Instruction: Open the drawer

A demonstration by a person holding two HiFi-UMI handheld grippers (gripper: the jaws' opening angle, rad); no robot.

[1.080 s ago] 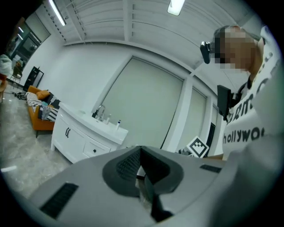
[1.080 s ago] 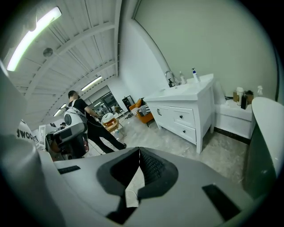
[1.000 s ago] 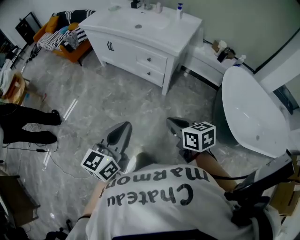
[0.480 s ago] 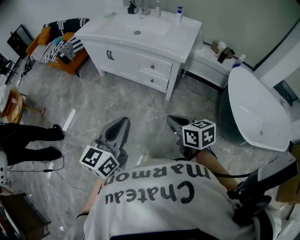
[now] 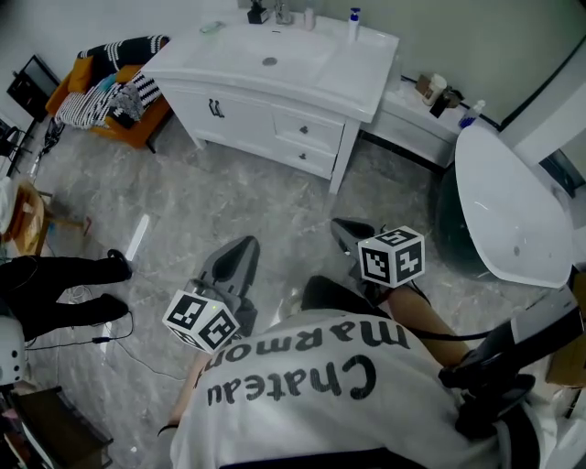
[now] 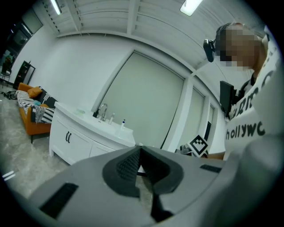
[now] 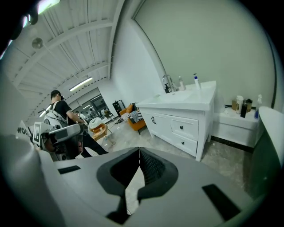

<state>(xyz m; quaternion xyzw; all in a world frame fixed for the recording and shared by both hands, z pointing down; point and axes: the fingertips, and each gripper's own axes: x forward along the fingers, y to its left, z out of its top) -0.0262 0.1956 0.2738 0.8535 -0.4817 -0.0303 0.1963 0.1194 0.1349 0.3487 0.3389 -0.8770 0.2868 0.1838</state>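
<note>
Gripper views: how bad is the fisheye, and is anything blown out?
Left gripper view: heavy fisheye, black corners, ceiling light blown out, vanity sharp. Right gripper view: same bending, wall corner bows, strip light bright, drawers readable. Head view: even light, one glare streak on the floor, no motion blur.

Orange sofa (image 5: 142, 128) at ten o'clock, striped cushions (image 5: 92, 99) on it. White bathtub (image 5: 513, 211) at two o'clock. Bystander's legs (image 5: 55, 279) at nine o'clock.
</note>
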